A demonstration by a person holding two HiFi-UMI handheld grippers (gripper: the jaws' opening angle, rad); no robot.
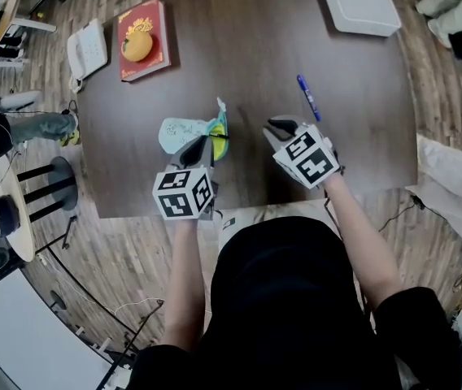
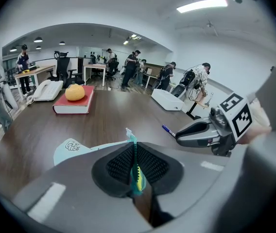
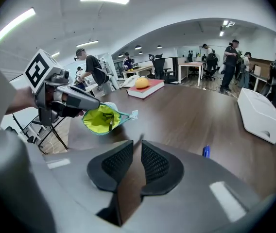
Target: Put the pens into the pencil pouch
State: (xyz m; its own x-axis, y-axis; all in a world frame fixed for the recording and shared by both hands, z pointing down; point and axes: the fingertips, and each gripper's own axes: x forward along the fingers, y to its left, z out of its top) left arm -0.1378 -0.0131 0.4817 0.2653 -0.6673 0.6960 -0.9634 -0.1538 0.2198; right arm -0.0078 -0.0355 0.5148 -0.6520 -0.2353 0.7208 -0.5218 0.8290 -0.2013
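Pouch (image 3: pixel 101 119) is hanging pinched by its rim in left gripper (image 2: pixel 131 148), mouth open; right gripper (image 3: pixel 137 147), narrowly parted and empty, is needing wider jaws straddling pen (image 1: pixel 308 97).

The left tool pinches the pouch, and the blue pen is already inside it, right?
Not quite. The left tool does pinch the pouch, but the blue pen lies on the table, apart from the pouch. The head view shows it.
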